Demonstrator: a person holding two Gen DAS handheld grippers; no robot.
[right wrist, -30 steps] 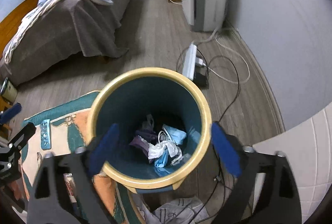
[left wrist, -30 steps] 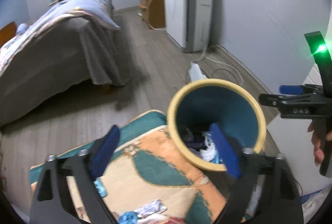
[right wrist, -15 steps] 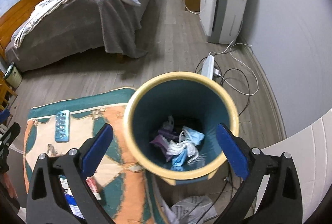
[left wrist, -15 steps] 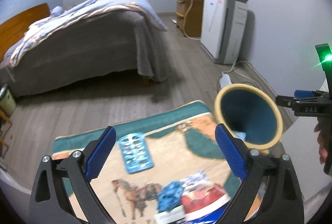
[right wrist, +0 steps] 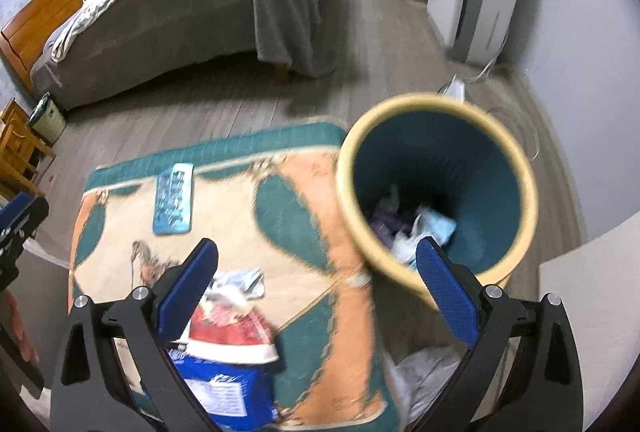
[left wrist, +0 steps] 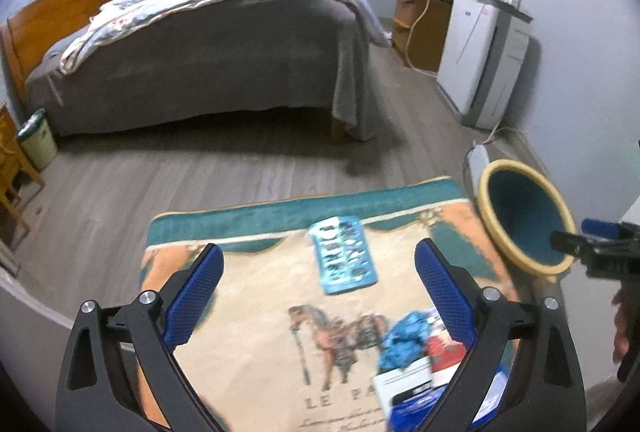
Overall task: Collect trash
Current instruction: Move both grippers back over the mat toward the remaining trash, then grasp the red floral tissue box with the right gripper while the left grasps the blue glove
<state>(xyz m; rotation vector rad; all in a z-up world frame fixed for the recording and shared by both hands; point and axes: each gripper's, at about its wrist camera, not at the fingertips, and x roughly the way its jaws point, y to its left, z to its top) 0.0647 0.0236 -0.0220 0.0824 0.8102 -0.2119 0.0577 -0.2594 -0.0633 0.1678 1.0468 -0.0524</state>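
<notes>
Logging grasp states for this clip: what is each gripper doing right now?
Left gripper: open, holding nothing, above the rug.
Right gripper: open, holding nothing, beside the bin.

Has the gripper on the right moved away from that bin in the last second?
Yes. The right gripper has swung left: a second ago the trash bin sat centred between its fingers; now the bin lies toward the right finger, with the rug ahead.

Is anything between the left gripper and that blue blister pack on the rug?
Nothing visible. The left gripper is open and empty, and the blister pack lies flat on bare rug ahead of it, apart from the wrapper pile.
</notes>
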